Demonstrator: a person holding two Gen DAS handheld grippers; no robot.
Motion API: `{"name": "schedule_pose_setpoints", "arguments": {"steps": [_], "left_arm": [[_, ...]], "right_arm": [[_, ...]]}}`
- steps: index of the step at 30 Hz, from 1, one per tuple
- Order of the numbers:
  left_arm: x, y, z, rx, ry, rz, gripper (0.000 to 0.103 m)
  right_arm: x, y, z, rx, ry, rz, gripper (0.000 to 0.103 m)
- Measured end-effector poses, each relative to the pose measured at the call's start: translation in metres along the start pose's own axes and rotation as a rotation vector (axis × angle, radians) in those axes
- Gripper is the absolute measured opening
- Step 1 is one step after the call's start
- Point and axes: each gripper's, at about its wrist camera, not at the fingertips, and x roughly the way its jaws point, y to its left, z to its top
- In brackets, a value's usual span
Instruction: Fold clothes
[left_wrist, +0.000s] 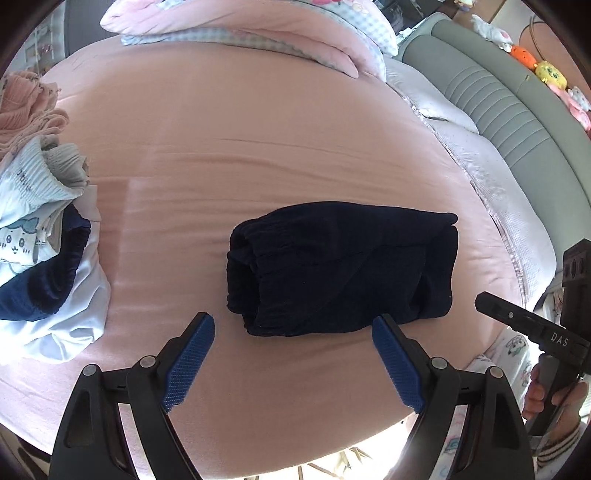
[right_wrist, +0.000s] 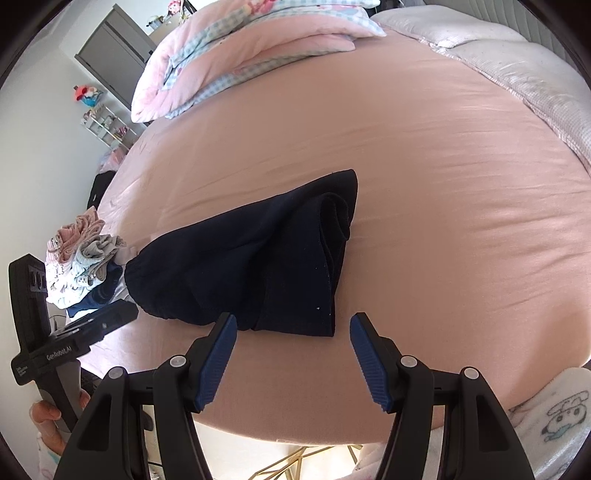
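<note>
**Folded dark garment on pink bed, both grippers empty**

A folded navy garment (left_wrist: 341, 267) lies mid-bed on the pink sheet (left_wrist: 258, 147). The left gripper (left_wrist: 293, 326) and right gripper (right_wrist: 291, 326) hover at its six o'clock edge, jaws wide apart, holding nothing. A clothes pile (left_wrist: 40, 206) sits at nine o'clock.

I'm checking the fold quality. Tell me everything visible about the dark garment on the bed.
The dark navy garment lies folded into a compact bundle on the pink sheet. Soft, knit-looking fabric, a gathered elastic band at one end, layered folded edges at the other. Only the sheet touches it; both grippers' open fingers stand just short of its near edge.
</note>
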Motion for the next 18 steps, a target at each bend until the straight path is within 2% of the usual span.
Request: {"name": "schedule_pose_setpoints", "arguments": {"steps": [6, 11, 14, 18], "left_arm": [[0.008, 0.010, 0.005, -0.071, -0.006, -0.051, 0.087], [0.016, -0.003, 0.013, -0.004, 0.005, 0.008, 0.087], [0.019, -0.008, 0.015, 0.021, 0.004, 0.037, 0.087], [0.022, -0.005, 0.022, -0.039, -0.006, 0.022, 0.087]], "right_arm": [[0.011, -0.001, 0.011, 0.001, -0.011, -0.010, 0.063], [0.023, 0.001, 0.013, -0.024, -0.012, -0.084, 0.063], [0.032, -0.001, 0.012, -0.012, 0.008, -0.070, 0.063], [0.039, -0.003, 0.013, -0.012, 0.021, -0.082, 0.063]]}}
